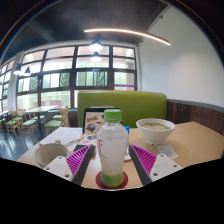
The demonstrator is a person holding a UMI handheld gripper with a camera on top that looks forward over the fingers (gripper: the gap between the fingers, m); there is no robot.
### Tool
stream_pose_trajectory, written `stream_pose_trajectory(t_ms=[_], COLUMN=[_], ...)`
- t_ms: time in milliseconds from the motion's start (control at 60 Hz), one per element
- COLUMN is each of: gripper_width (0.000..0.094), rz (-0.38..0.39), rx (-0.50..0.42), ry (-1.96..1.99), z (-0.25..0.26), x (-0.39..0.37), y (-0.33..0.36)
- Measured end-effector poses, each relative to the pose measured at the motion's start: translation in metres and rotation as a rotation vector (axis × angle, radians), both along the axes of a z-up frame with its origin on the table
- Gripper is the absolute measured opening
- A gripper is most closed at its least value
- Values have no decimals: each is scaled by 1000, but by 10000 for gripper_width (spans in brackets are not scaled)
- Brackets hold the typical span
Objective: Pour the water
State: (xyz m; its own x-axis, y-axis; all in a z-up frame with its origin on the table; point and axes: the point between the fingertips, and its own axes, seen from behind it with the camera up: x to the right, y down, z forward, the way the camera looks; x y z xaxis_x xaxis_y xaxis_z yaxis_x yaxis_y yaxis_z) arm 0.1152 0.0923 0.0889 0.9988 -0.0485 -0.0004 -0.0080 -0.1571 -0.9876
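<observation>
A clear plastic bottle (112, 150) with a green cap and a white label stands upright on a red coaster (112, 182) on the light wooden table (192, 145). It holds a little greenish liquid at the bottom. My gripper (112, 162) is open, with the bottle between the two magenta pads (81, 160), close to both sides and with a thin gap showing. A white bowl (155, 129) stands on the table beyond the right finger. Another white bowl (50, 153) sits beside the left finger.
A green bench backrest (122, 104) runs behind the table. Some papers or a tray (92, 122) lie at the table's far side. Large windows and more tables and chairs (30, 118) are at the back left.
</observation>
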Motion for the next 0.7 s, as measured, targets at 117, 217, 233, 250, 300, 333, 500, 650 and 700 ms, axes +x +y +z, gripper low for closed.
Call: stream_pose_trajectory(t_ms=[117,217,233,250,300,333,500,650,700], gripper_width=[818,818,818,819,819,821,820,824,823], rz=[-5,-24,-28,-31,-29,-24,6,23,29], rx=[-7,-17,-19,-22,-28,-31,-30,-15,-15], ry=[9,-3,-5,-7,-8,-9,-12,22,35], z=[13,28,30,34,39,42,45,40,37], x=[-3,-4,-4,-4,-8,-11,-27,-34,-36], y=[-28,-67,-75,-84,-110,-127,-205,-237,-243])
